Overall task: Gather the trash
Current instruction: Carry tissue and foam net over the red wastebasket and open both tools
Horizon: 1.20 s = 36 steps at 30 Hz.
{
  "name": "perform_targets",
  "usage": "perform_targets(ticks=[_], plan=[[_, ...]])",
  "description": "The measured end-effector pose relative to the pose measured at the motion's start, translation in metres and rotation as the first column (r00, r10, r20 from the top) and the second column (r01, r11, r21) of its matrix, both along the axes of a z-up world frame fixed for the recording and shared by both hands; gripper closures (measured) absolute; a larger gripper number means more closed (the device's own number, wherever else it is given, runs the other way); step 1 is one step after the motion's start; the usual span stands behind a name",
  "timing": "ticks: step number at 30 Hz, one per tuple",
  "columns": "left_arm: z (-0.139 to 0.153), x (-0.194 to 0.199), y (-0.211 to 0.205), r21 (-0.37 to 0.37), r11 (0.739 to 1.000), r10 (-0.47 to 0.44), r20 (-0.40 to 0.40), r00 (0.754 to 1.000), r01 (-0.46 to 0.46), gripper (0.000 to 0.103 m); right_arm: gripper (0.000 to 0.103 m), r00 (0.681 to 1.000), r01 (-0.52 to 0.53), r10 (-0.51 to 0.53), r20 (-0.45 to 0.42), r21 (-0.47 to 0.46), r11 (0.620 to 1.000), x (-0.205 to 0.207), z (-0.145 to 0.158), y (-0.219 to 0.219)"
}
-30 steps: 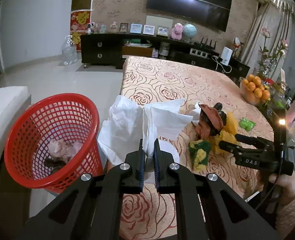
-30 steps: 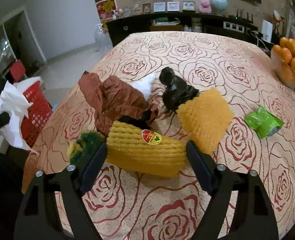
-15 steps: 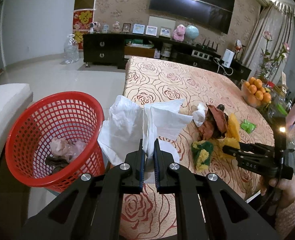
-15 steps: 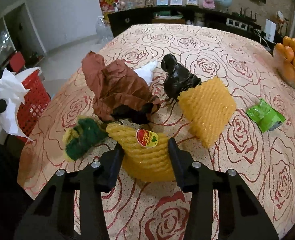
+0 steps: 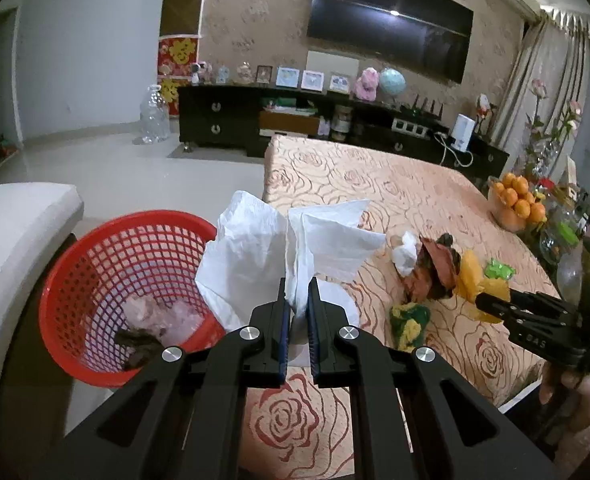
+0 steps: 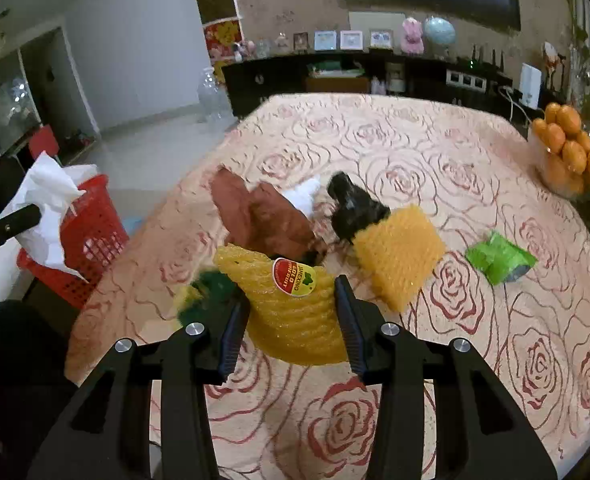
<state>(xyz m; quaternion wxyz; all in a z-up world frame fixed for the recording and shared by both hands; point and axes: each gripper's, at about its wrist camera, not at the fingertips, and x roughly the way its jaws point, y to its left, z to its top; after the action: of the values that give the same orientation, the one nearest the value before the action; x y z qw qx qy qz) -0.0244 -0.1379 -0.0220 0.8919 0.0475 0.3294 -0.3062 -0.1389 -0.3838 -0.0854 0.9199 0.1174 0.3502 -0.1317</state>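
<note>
My left gripper (image 5: pixel 297 300) is shut on a crumpled white tissue (image 5: pixel 267 248) and holds it beside the rim of the red mesh basket (image 5: pixel 107 248), which holds some trash. My right gripper (image 6: pixel 293 312) is shut on a yellow foam fruit net (image 6: pixel 295 312) with a red sticker, lifted a little off the rose-patterned table (image 6: pixel 415 140). On the table lie brown paper (image 6: pixel 263 216), a black bag (image 6: pixel 353 208), a second yellow foam net (image 6: pixel 399 248), a green and yellow piece (image 6: pixel 205 292) and a green wrapper (image 6: pixel 499 258). The right gripper also shows in the left wrist view (image 5: pixel 491 304).
A bowl of oranges (image 6: pixel 567 156) stands at the table's right edge. A white seat (image 5: pixel 11 232) is left of the basket. A dark cabinet (image 5: pixel 235 120) with frames and a TV line the far wall. A small white tissue (image 5: pixel 405 254) lies by the brown paper.
My right gripper closed on the yellow foam net and lifted it slightly. My left gripper kept hold of the tissue and rose a little near the basket.
</note>
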Motion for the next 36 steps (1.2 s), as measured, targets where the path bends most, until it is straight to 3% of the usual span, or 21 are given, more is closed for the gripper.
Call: perform_targets(ticks=[21,36], plan=[[0.033,0.023,0.050,-0.006,0.992,0.124,0.072,0.990,-0.124,0.095,0.061,0.988,-0.136,0.137,0.073,-0.027,0.990,0.058,0.058,0.063],[0.028,0.053,0.095,0.002,0.975,0.220,0.055,0.974,-0.221,0.095,0.061,0.961,-0.262,0.262,0.087,-0.011,0.965,0.120,0.075,0.125]])
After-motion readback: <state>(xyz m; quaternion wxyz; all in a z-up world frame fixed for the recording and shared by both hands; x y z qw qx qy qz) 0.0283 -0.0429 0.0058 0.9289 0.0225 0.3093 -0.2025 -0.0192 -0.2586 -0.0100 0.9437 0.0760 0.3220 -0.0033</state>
